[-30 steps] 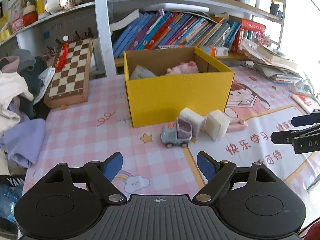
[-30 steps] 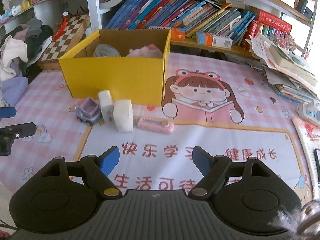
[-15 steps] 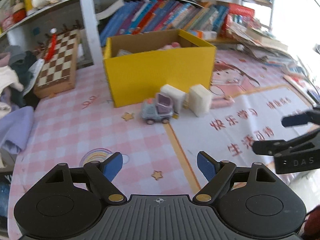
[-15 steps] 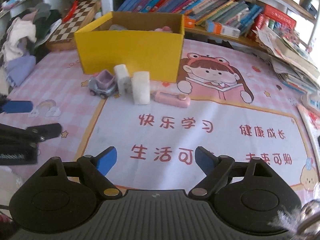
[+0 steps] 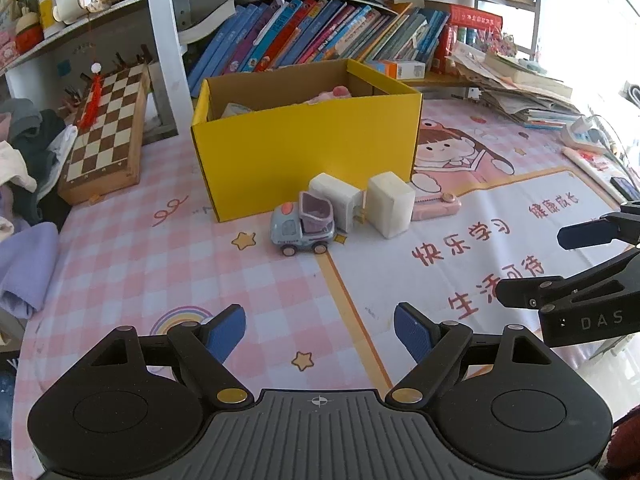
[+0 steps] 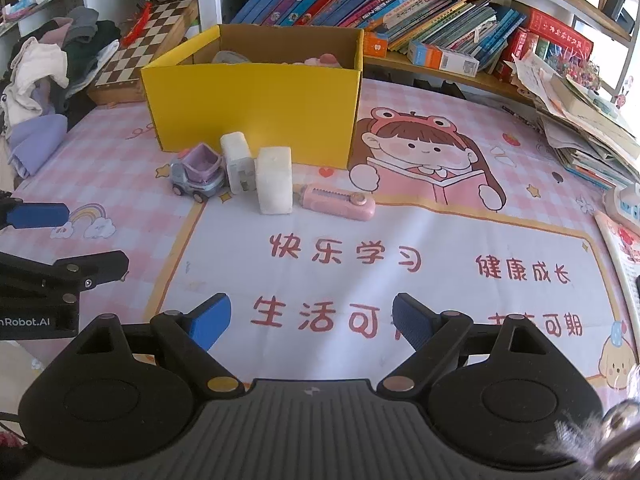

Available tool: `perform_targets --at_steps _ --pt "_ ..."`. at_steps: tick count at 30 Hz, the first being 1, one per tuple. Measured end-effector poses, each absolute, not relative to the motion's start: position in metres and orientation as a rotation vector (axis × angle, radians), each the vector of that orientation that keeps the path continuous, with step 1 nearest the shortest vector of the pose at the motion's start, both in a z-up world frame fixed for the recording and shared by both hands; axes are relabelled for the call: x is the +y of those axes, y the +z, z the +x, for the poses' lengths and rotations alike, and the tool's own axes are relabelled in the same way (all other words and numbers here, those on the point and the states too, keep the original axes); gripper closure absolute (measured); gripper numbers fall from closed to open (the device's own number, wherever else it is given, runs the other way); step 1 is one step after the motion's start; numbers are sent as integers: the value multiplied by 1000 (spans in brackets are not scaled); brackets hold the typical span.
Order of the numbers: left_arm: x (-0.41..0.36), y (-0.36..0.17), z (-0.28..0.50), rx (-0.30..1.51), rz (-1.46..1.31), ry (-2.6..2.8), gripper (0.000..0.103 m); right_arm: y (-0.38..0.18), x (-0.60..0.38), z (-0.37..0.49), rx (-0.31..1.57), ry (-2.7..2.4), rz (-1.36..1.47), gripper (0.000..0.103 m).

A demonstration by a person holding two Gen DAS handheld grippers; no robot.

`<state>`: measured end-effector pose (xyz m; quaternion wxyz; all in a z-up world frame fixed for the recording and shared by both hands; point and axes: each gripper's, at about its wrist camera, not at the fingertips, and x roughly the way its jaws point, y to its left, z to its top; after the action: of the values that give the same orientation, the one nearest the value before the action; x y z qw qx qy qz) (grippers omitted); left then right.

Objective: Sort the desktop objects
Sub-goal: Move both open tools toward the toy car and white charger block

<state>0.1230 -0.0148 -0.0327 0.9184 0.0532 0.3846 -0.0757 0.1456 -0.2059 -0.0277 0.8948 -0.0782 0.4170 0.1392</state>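
Observation:
A yellow cardboard box (image 5: 308,160) (image 6: 256,100) stands on the pink mat and holds a pink toy and a pale object. In front of it lie a small toy truck (image 5: 302,230) (image 6: 198,172), two white blocks (image 5: 390,204) (image 6: 274,186) and a pink utility knife (image 5: 436,206) (image 6: 338,202). My left gripper (image 5: 320,334) is open and empty, well short of the truck. My right gripper (image 6: 312,322) is open and empty, over the mat's red lettering. Each gripper shows at the edge of the other's view.
A folded chessboard (image 5: 106,132) leans at the back left beside a pile of clothes (image 5: 24,152). Shelves of books (image 5: 320,36) run behind the box. Stacked papers (image 6: 580,120) and a power strip (image 6: 624,204) sit at the right.
Both grippers pulled back from the box and objects, then moved a little closer again. Their jaws stayed open. The objects have not moved.

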Motion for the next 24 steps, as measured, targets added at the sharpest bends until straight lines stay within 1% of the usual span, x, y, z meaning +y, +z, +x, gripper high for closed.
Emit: perform_targets --at_steps 6,12,16,18,20,21,23,24 --pt "-17 -31 130 770 101 -154 19 -26 -210 158 851 299 -155 15" --pt "-21 -28 140 751 104 -146 20 -24 -210 172 839 320 -159 18" --pt "-23 -29 147 750 102 -144 21 -25 -210 183 840 339 -165 19" --pt "-25 -29 151 749 102 -142 25 -26 -210 189 843 350 -170 22" --pt "-27 -31 155 750 103 -141 33 -27 -210 195 844 361 -173 24" --pt "-27 -31 157 752 104 -139 36 -27 -210 198 845 365 -173 25" --pt "-29 -33 162 756 107 -131 42 -28 -211 204 847 376 -171 29" --pt "-29 -34 166 760 107 -124 43 -29 -211 207 848 382 -169 30"
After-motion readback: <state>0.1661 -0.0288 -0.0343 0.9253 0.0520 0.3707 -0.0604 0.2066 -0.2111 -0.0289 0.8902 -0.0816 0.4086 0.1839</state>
